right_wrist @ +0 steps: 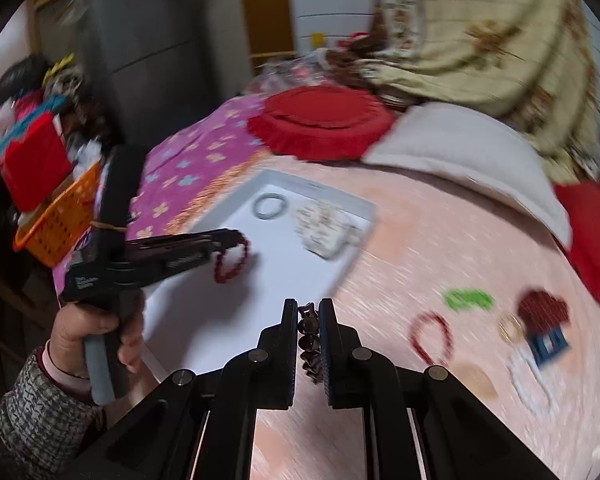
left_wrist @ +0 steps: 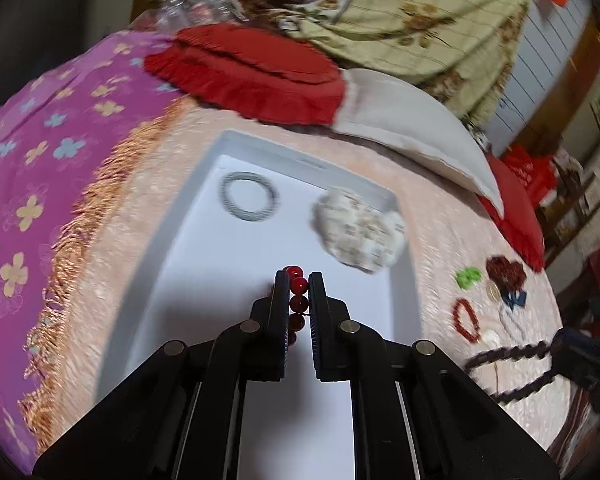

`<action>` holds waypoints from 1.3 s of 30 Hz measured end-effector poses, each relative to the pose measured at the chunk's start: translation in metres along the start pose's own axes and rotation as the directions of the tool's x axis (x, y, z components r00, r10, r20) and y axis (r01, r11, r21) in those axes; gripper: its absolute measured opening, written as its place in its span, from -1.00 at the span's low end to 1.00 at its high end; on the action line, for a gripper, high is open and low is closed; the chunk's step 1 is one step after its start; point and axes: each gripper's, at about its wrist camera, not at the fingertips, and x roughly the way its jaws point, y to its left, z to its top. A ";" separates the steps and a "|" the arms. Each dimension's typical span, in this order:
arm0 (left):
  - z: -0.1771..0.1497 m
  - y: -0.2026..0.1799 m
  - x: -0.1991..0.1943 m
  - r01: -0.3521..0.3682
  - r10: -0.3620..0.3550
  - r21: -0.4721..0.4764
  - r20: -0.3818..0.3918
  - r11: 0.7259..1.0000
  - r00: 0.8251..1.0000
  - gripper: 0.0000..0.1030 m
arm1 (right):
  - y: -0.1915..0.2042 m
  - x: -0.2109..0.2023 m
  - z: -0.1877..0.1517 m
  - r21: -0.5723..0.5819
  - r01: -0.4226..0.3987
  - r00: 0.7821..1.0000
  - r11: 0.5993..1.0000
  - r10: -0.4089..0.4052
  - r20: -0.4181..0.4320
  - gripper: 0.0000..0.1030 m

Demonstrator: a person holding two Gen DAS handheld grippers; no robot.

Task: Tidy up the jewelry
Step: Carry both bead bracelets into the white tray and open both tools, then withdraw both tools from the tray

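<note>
My left gripper point(left_wrist: 298, 276) is shut on a red bead bracelet point(left_wrist: 299, 294) above the white tray point(left_wrist: 220, 148). In the right wrist view the left gripper point(right_wrist: 238, 238) shows side-on with the red bracelet point(right_wrist: 232, 260) dangling from it over the tray point(right_wrist: 260, 280). My right gripper point(right_wrist: 309, 304) is shut on a dark brown bead string point(right_wrist: 310, 340) just off the tray's near right corner. That string point(left_wrist: 508, 354) trails over the pink bedspread. A grey-green bangle point(left_wrist: 250, 196) and a white patterned pouch point(left_wrist: 360, 232) lie at the tray's far end.
Loose pieces lie on the bedspread to the right: a thin red bracelet point(right_wrist: 430, 338), a green piece point(right_wrist: 468, 299), a dark red cluster point(right_wrist: 544, 308), a gold coin point(right_wrist: 510, 328), a blue item point(right_wrist: 548, 344). Red cushion point(right_wrist: 320, 120) and white pillow point(right_wrist: 460, 148) sit behind.
</note>
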 end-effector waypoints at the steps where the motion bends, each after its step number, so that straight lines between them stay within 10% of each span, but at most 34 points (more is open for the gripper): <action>1: 0.002 0.008 0.001 0.009 -0.009 -0.022 -0.002 1.000 1.000 -0.85 | 0.011 0.010 0.008 -0.022 -0.004 1.000 1.000 0.004 -0.007 -0.81; 9: 0.019 0.045 0.013 0.001 -0.002 -0.116 -0.011 0.993 1.000 -0.86 | 0.043 0.102 0.064 0.014 -0.079 0.995 0.997 0.080 -0.054 -0.81; 20: 0.032 0.050 0.036 -0.094 0.094 -0.114 0.001 0.989 0.996 -0.86 | 0.023 0.168 0.052 0.068 -0.006 0.987 0.998 0.017 -0.159 -0.81; 25: 0.033 0.045 0.037 -0.094 0.095 -0.085 -0.001 0.992 0.996 -0.73 | 0.020 0.178 0.050 0.059 0.045 0.984 0.997 -0.034 -0.177 -0.81; 29: 0.035 0.044 0.020 -0.072 0.077 -0.104 0.048 0.992 0.996 -0.17 | 0.013 0.183 0.051 0.100 0.042 0.979 0.994 -0.021 -0.203 -0.81; 34: 0.035 0.034 0.007 -0.076 0.082 -0.069 0.094 0.995 0.992 -0.13 | 0.007 0.164 0.049 0.099 0.060 0.985 0.993 -0.043 -0.169 -0.35; 39: 0.027 0.022 0.004 -0.145 0.146 -0.013 0.117 0.989 0.982 -0.14 | -0.011 0.117 0.038 0.115 0.087 0.992 0.990 -0.075 -0.106 -0.32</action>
